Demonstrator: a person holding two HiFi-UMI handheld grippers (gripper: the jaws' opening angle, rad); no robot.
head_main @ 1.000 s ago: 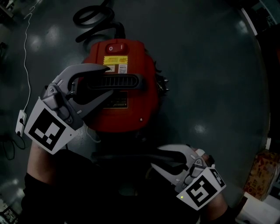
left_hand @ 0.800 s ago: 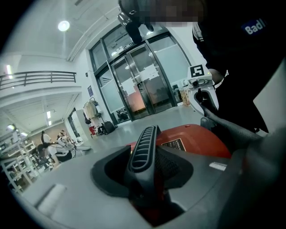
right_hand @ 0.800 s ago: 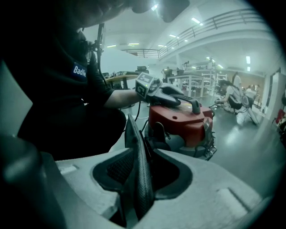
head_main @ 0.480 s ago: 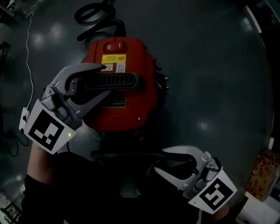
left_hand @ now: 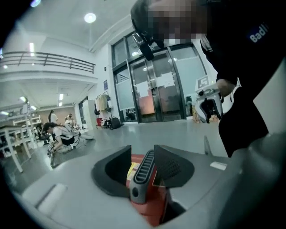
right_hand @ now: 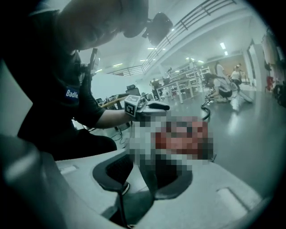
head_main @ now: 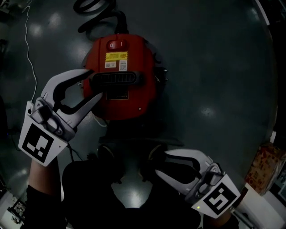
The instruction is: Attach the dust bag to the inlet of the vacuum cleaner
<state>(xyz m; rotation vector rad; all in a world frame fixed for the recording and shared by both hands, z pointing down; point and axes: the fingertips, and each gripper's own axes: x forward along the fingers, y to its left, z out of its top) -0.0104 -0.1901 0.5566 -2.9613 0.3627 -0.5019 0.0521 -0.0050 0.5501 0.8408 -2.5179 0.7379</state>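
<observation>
Found the task hardly begun, going by what showed. Had the left gripper (head_main: 95, 84) astride the black handle (head_main: 117, 78) on the red top of the vacuum cleaner (head_main: 134, 98), at the handle's end nearest that gripper. Read its jaws as released: just been opening, with the handle standing between the pads and a sliver of yellow label (left_hand: 130, 170) showing in the gap on one side, so no clench on it. Saw the red top stretching away beyond the left gripper's tips, with the hose (head_main: 96, 9) coiled on the floor (head_main: 214, 67) farther off. Had the right gripper (head_main: 158, 163) nearer the body and well apart from the left one, jaws spread and pressing on nothing that could be made out. Saw only a dim dark shape (head_main: 129, 142) just ahead of its tips, too murky to name. Could not pick out the dust bag anywhere, nor the inlet, neither between either pair of jaws nor near them. Could not tell whether the red top sat on its drum or hung clear of it. Judged everything as left to do: getting at the inlet, bringing the bag to it, and seating the bag's collar there.
</observation>
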